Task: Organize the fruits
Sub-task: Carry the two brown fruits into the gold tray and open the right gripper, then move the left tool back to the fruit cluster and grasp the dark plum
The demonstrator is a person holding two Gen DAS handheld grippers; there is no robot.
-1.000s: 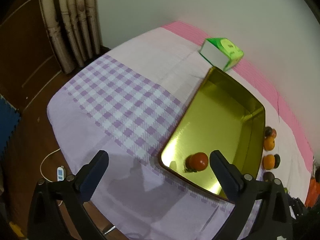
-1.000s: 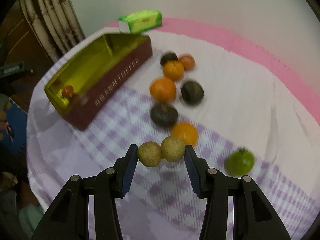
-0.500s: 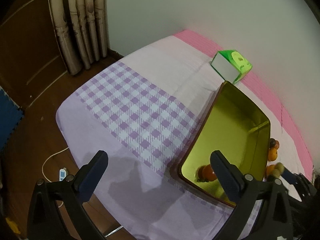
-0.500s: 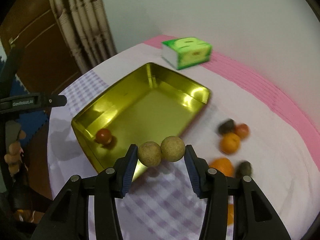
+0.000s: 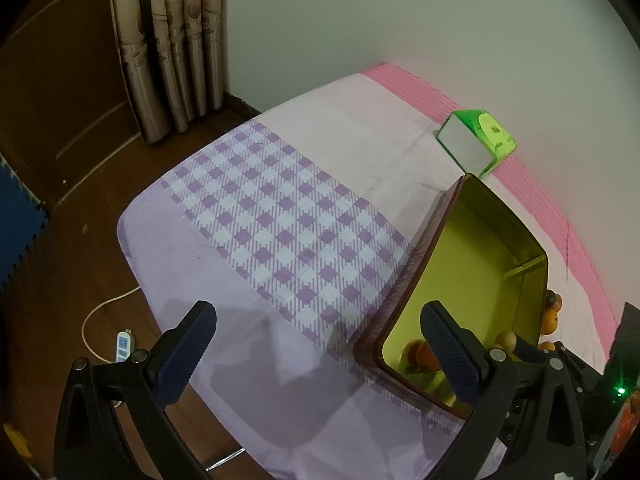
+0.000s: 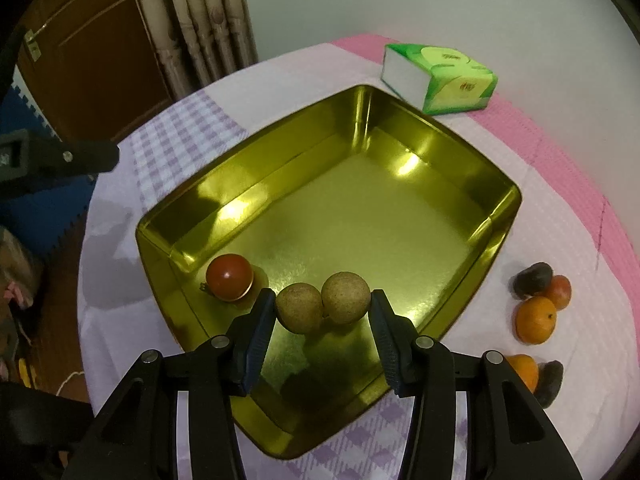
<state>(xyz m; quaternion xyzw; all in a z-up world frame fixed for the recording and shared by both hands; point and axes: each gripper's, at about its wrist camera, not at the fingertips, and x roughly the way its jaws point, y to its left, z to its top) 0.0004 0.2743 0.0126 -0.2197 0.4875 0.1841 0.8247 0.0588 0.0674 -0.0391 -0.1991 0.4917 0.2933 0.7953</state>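
Note:
My right gripper (image 6: 323,307) is shut on two joined tan round fruits (image 6: 322,304) and holds them above the near part of the gold tin box (image 6: 472,160). A red fruit (image 6: 229,277) lies in the tin's near left corner. My left gripper (image 5: 318,342) is open and empty, to the left of the tin (image 5: 520,240) over the purple checked cloth (image 5: 280,220). The red fruit (image 5: 422,356) shows partly behind its right finger. The tan fruits (image 5: 506,340) show at the tin's far edge.
Several orange, red and dark fruits (image 6: 536,312) lie on the cloth right of the tin. A green tissue box (image 6: 438,78) stands behind it. The table edge, wooden floor, curtain (image 5: 172,40) and a white cable (image 5: 96,320) are on the left.
My right gripper carried the two tan fruits from the cloth to over the tin. My left gripper drew back to the left, away from the tin.

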